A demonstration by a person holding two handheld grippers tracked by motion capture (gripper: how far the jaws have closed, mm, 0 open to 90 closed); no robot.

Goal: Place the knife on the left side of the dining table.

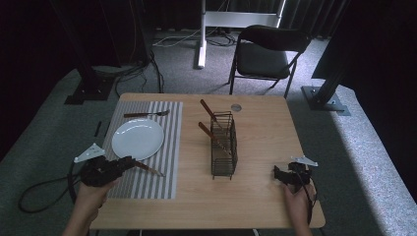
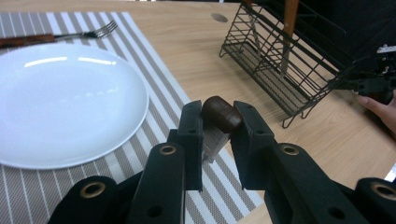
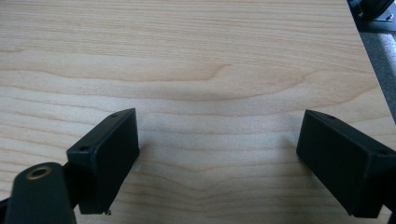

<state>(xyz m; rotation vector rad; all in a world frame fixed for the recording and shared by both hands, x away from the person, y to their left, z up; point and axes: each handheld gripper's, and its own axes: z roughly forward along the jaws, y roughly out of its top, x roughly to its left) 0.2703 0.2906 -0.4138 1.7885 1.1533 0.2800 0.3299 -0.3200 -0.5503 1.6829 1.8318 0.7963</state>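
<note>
Pale wooden table (image 1: 265, 196), striped placemat (image 1: 147, 182); grey carpet (image 1: 373, 147), dark curtains (image 1: 29, 49).

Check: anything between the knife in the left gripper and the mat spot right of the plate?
Nothing visible. The left gripper is shut on the knife by its brown handle, over the striped mat beside the plate. That strip looks bare; the wire caddy stands off the mat.

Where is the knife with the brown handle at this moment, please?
In the high view the knife lies low on the striped placemat, just right of the white plate; the left gripper is shut on its handle.
</note>
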